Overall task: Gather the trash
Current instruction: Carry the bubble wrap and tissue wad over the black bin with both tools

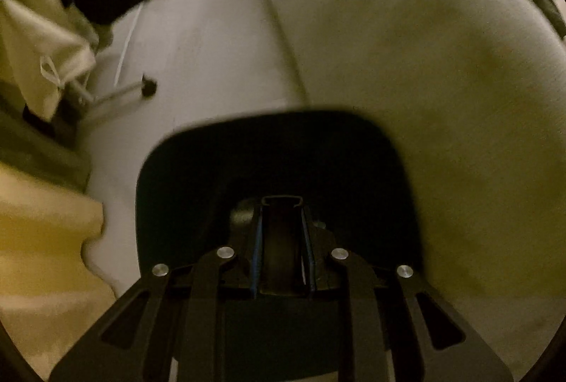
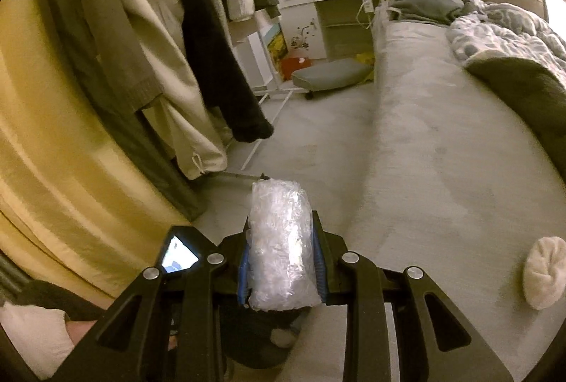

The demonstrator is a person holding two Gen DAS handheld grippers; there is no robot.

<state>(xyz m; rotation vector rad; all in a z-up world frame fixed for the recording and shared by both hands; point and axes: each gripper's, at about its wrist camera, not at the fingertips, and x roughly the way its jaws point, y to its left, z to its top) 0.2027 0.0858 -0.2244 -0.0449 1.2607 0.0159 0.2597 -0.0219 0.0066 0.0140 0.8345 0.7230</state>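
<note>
Crinkled clear plastic wad (image 2: 281, 246) sits clamped between the right gripper (image 2: 281, 270) jaws; left gripper (image 1: 282, 247) jaws pinch a dark bin's rim (image 1: 282, 201).

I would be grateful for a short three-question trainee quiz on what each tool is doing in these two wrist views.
1. True or false: the right tool is shut on a crumpled roll of clear plastic wrap.
2. What does the left tool grip? A) the rim of a dark rounded bin-like container; B) a white sock; C) a pillow.
3. Fill in: the round cream fabric ball lies on the pale ____.

Key: 1 true. 2 A, though the dark, blurred view leaves the container's exact nature unclear. 3 bed.
</note>
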